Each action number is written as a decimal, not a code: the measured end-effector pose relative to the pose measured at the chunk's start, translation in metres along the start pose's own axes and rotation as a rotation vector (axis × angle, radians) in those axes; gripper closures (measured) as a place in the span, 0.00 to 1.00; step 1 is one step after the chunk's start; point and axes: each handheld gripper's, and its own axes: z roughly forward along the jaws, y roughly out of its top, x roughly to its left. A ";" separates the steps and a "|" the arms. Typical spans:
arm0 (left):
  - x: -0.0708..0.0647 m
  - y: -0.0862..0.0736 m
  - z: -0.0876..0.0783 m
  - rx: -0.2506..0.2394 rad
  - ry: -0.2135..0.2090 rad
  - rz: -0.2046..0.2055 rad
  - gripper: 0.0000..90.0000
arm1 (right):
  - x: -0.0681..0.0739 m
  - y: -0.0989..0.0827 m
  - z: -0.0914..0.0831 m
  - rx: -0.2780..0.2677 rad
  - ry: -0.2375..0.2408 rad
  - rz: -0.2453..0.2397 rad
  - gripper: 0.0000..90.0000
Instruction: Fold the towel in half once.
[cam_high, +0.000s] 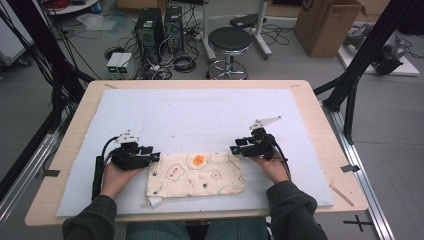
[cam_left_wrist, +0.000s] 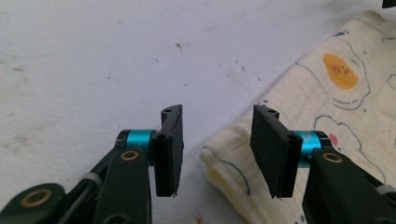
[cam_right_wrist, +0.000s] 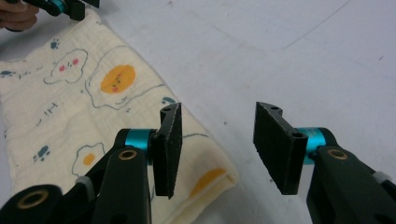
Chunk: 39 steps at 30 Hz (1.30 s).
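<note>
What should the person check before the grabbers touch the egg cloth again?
1. Cloth folded and lying flat on the white mat: ok.
2. Left gripper jaws open, nothing pinched: ok.
3. Right gripper jaws open, nothing pinched: ok.
4. Left gripper lined up with the cloth's folded corner, which sits between the jaws without touching the pads: ok.
5. Right gripper lined up with its corner: not ok, the cloth edge lies under the left jaw and the gap is over bare mat.
6. Layers underneath even: cannot tell.
</note>
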 end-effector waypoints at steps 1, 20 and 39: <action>0.000 0.000 0.001 0.014 -0.005 0.005 0.62 | 0.000 0.000 0.001 0.015 0.003 0.004 0.59; -0.003 -0.003 -0.002 -0.002 0.022 0.054 0.96 | 0.007 -0.003 0.003 0.106 -0.050 -0.062 0.95; 0.000 -0.003 0.012 0.010 0.075 0.057 0.95 | 0.002 -0.010 0.009 0.100 -0.116 -0.073 0.95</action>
